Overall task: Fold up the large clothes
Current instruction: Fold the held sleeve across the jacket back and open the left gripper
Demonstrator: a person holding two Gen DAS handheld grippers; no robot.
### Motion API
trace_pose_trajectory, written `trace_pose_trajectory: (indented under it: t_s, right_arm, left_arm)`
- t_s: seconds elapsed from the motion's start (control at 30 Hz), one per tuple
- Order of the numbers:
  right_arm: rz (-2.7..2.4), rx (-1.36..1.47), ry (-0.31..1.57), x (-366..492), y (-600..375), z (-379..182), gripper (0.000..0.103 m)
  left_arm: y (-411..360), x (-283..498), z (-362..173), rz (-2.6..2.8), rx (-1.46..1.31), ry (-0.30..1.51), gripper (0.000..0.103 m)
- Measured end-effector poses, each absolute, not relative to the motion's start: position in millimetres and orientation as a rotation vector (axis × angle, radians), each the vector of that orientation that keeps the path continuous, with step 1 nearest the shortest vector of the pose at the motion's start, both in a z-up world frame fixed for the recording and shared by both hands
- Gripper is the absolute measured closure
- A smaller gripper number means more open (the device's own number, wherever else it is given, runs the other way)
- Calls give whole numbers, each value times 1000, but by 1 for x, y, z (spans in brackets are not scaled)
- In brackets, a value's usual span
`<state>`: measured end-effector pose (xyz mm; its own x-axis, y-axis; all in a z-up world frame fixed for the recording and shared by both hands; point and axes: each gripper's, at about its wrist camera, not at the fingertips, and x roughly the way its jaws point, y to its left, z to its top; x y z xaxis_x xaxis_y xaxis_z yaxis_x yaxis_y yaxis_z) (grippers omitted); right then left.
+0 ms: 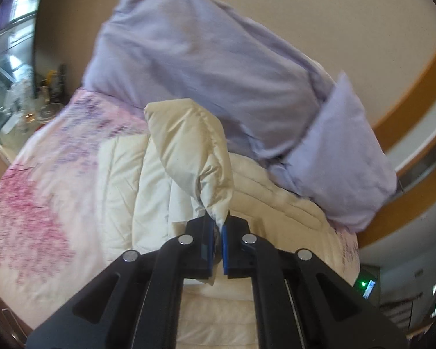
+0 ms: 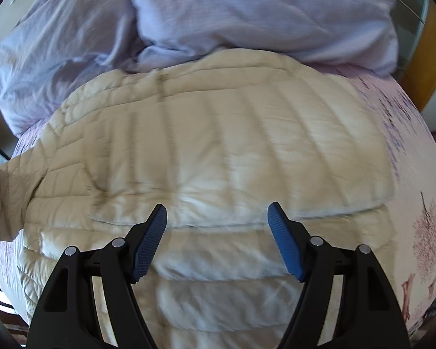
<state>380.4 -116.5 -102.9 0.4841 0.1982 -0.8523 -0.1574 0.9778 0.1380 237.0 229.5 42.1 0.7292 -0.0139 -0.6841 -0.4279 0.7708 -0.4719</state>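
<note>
Bedroom setup here, everything's on a bed (image 1: 37, 203) with a pink and purple floral sheet and a beige wall (image 1: 363, 43) behind it. Closest to the left wrist camera, the left gripper (image 1: 218, 226) has its jaws clenched on a bit of the cream puffer jacket (image 2: 218, 145), pinching what looks like the end of a sleeve (image 1: 194, 151), which rises off the rest of the coat in a floppy peak. The right gripper (image 2: 218, 218) hangs over the jacket with its jaws released and spread wide, blue pads (image 2: 151, 241) not touching the fabric as far as I can tell. The jacket itself lies spread flat across the middle of the bed, quilted side up. Past it, at the far end, there's a lumpy pile of lilac bedding (image 1: 203, 58) that touches the jacket's far edge. Both views are kinda motion-blurred.
</note>
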Motion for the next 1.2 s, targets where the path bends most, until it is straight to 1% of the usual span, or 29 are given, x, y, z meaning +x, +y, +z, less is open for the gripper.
trace_pose_trajectory:
  t_s: [0.33, 0.9, 1.0, 1.03, 1.07, 1.13, 1.2]
  right_arm:
    - [151, 94, 1044, 382, -182, -104, 30]
    - [110, 134, 1054, 384, -222, -112, 30]
    - [104, 137, 1052, 384, -224, -112, 30]
    - [103, 138, 1051, 385, -224, -112, 30]
    - [104, 138, 1050, 385, -224, -111, 30]
    - [108, 138, 1043, 385, -222, -108, 30]
    - [116, 138, 1034, 386, -218, -104, 30]
  left_arm:
    - [119, 314, 21, 45, -609, 831, 98]
    - [30, 352, -28, -92, -542, 992, 97]
    - [19, 355, -35, -97, -524, 1020, 90]
    - [18, 355, -37, -95, -520, 1027, 82]
    - [18, 355, -38, -94, -519, 1032, 79]
    - [19, 354, -39, -86, -516, 1035, 66]
    - [23, 351, -39, -64, -495, 1033, 61]
